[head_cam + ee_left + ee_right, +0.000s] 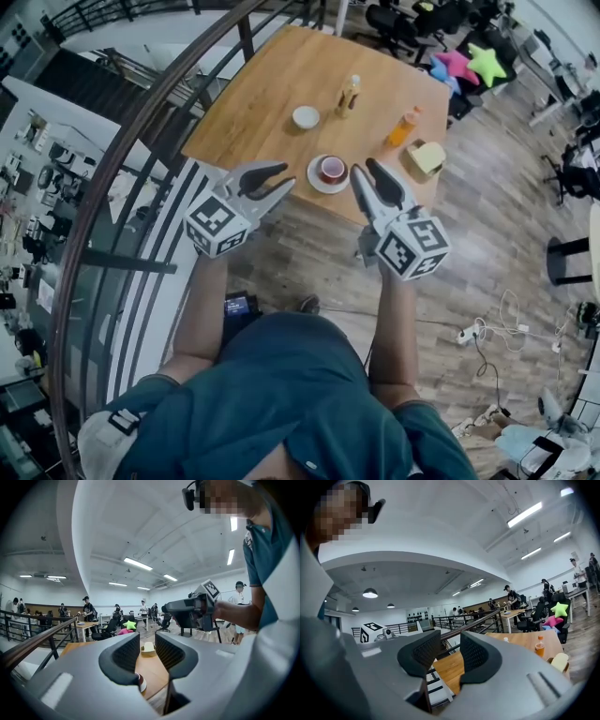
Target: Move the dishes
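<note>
Your left gripper and right gripper are both wide open and hold nothing. The cup sits on its saucer at the table edge, between them. I think you are just starting, so next lower one and pinch the saucer rim.

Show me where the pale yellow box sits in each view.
Head view: pale yellow box at the right edge of the table.
Left gripper view: centre, seen through the jaw gap.
Right gripper view: lower right, beside the orange bottle.
Shared landmark: green star cushion.
</note>
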### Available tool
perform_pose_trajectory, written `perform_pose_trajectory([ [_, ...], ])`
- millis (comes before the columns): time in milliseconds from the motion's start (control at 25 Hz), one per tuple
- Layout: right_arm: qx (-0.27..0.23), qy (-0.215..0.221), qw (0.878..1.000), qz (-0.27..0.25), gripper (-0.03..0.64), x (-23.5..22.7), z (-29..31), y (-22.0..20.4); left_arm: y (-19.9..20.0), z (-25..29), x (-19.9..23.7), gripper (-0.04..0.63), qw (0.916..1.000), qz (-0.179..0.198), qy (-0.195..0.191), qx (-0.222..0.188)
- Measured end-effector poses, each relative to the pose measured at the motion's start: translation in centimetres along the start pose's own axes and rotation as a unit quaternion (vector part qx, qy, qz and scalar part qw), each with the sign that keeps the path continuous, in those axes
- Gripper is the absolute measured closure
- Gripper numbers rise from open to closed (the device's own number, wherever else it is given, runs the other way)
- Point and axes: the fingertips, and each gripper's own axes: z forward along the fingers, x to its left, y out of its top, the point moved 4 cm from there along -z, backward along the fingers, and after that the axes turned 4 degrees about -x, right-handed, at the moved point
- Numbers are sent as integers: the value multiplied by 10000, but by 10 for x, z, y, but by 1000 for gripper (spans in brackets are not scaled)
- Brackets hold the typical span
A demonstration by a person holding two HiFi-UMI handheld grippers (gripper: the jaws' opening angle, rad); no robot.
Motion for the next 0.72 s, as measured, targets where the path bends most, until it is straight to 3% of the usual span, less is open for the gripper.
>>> perform_pose_trajectory([
  [400, -75, 283, 9994, 170, 503, -48, -8, 6, 3, 37, -12, 494, 9993, 91, 309, 196],
  [720, -105, 165, 9993, 310, 503, -76, -20, 10, 5, 64, -16, 492, 9993, 92, 223, 300],
])
